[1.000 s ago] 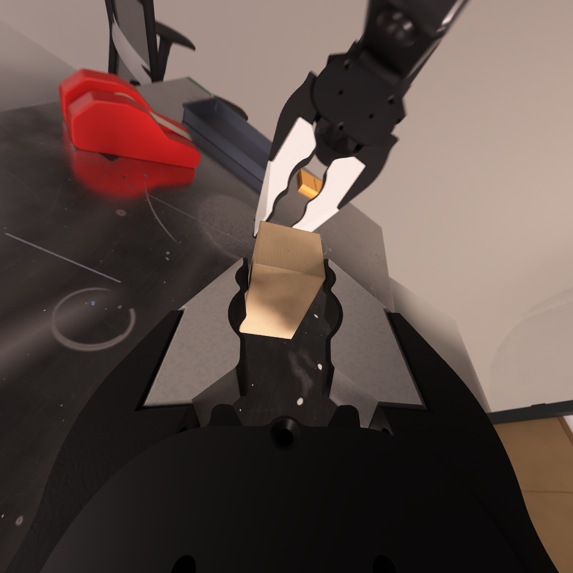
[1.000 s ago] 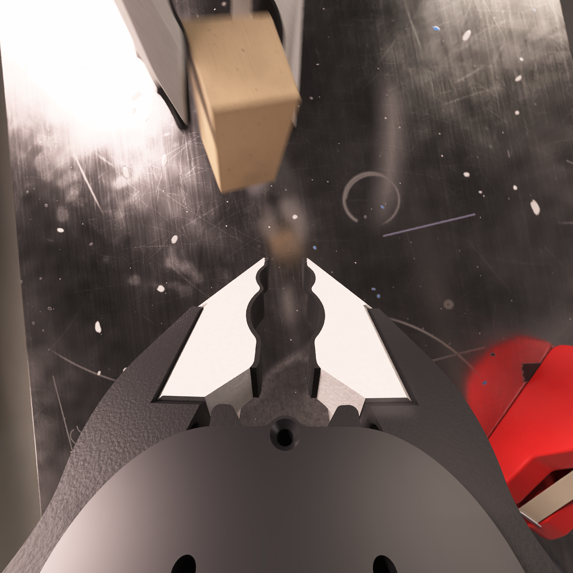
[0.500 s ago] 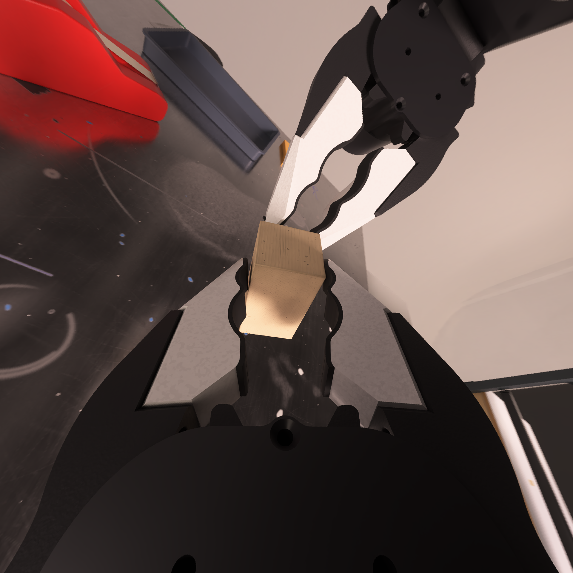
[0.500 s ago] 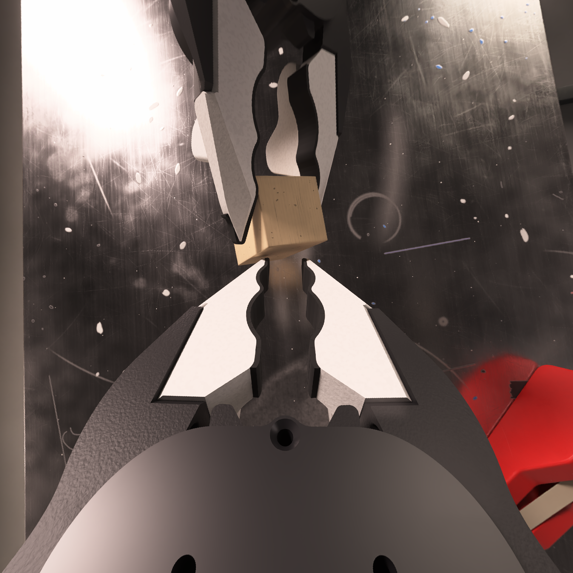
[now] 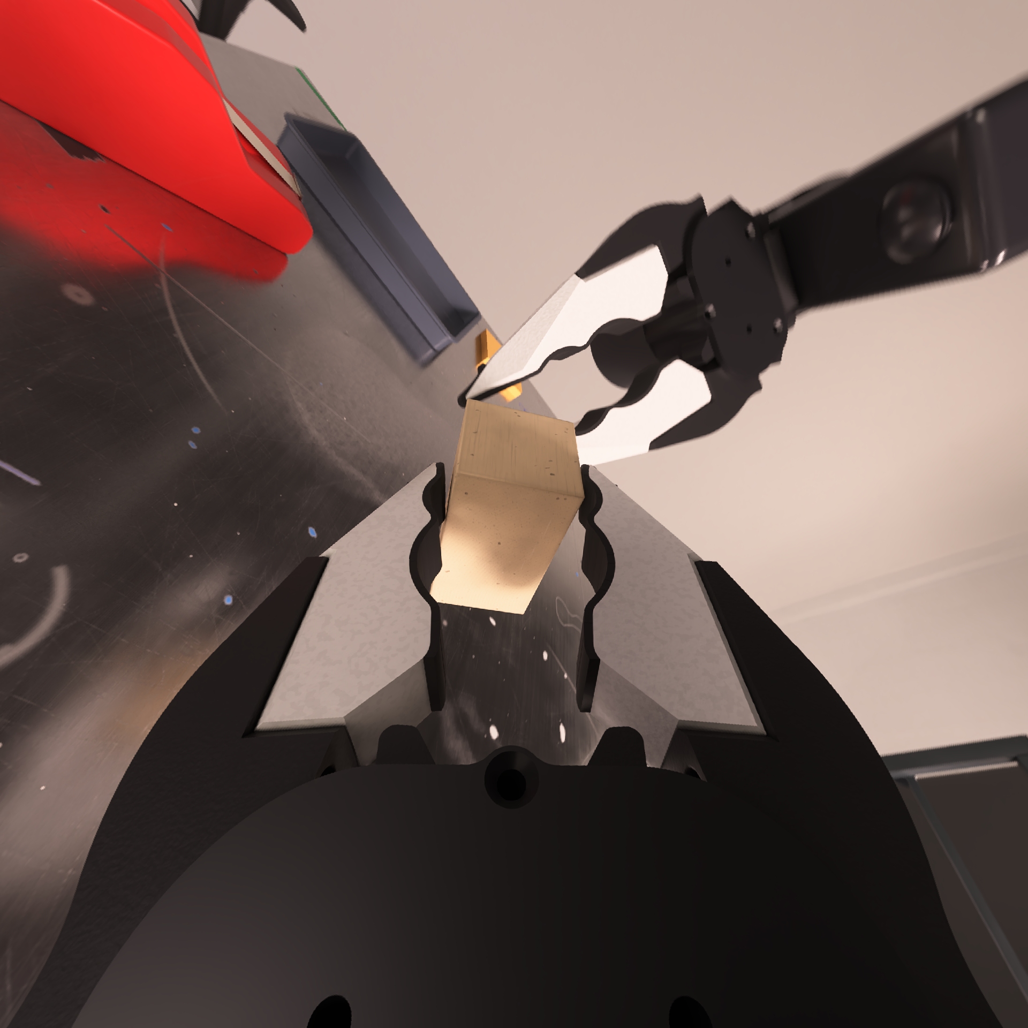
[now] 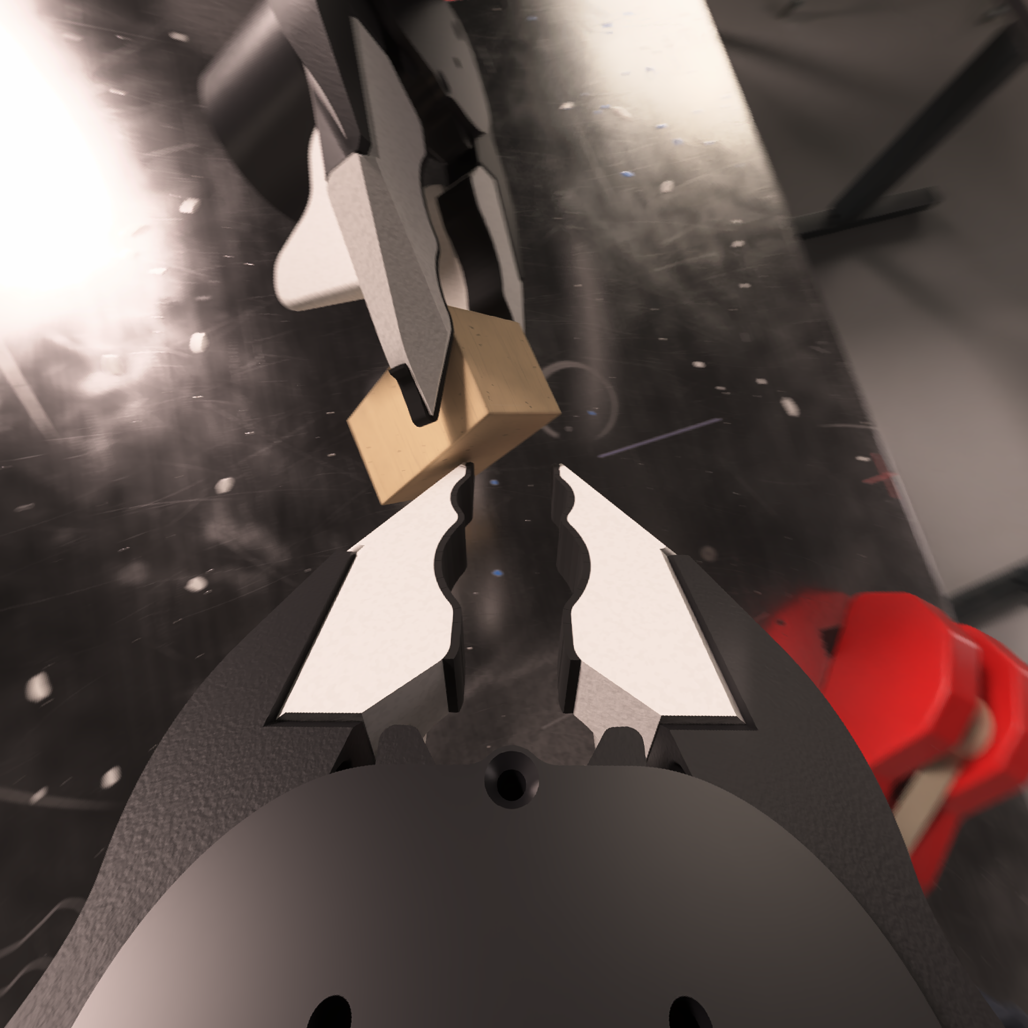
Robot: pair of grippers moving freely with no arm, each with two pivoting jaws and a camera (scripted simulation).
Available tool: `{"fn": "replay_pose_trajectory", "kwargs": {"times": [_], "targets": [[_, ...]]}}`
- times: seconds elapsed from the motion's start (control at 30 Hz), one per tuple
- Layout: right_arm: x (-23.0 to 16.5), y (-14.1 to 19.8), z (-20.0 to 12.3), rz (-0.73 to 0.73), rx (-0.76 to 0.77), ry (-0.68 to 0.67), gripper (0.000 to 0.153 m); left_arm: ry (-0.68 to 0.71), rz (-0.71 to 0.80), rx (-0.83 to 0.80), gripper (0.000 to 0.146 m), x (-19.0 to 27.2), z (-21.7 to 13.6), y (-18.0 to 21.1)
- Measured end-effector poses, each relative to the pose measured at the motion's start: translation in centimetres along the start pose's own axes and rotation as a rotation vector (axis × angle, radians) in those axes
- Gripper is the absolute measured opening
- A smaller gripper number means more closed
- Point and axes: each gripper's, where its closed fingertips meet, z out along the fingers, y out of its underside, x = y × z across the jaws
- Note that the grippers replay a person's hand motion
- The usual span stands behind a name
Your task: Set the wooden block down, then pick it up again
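Note:
The wooden block (image 5: 509, 506) is a pale tan cube held between my left gripper's (image 5: 513, 468) fingertips, above the dark scratched table (image 5: 167, 445). The left gripper is shut on it. My right gripper (image 5: 523, 414) comes in from the upper right, open and empty, with its tips just at the block's far top edge. In the right wrist view the block (image 6: 500, 384) sits tilted just beyond my right gripper (image 6: 513, 466), a little left of its gap. The left gripper (image 6: 470, 372) reaches down from above and clamps it.
A red stapler-like object (image 5: 139, 139) lies at the far left of the table and also shows in the right wrist view (image 6: 901, 695). A dark grey tray (image 5: 378, 239) sits by the table's far edge, with a small orange piece (image 5: 489, 356) beside it.
The left gripper has turned and carried the block closer to the right gripper. The right gripper has swung to the right in the left wrist view, still open. The block stays held.

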Motion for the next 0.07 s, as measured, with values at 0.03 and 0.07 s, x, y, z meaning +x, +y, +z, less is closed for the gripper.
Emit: {"fn": "replay_pose_trajectory", "kwargs": {"times": [0.03,0.07], "targets": [[0.48,-0.01,-0.06,-0.011,0.000,0.065,0.031,-0.002,-0.012,0.020,0.048,-0.04,-0.05,-0.25],[0.88,-0.02,-0.18,-0.024,-0.001,0.132,0.035,-0.002,-0.021,0.038,0.048,-0.06,-0.12,-0.44]]}}
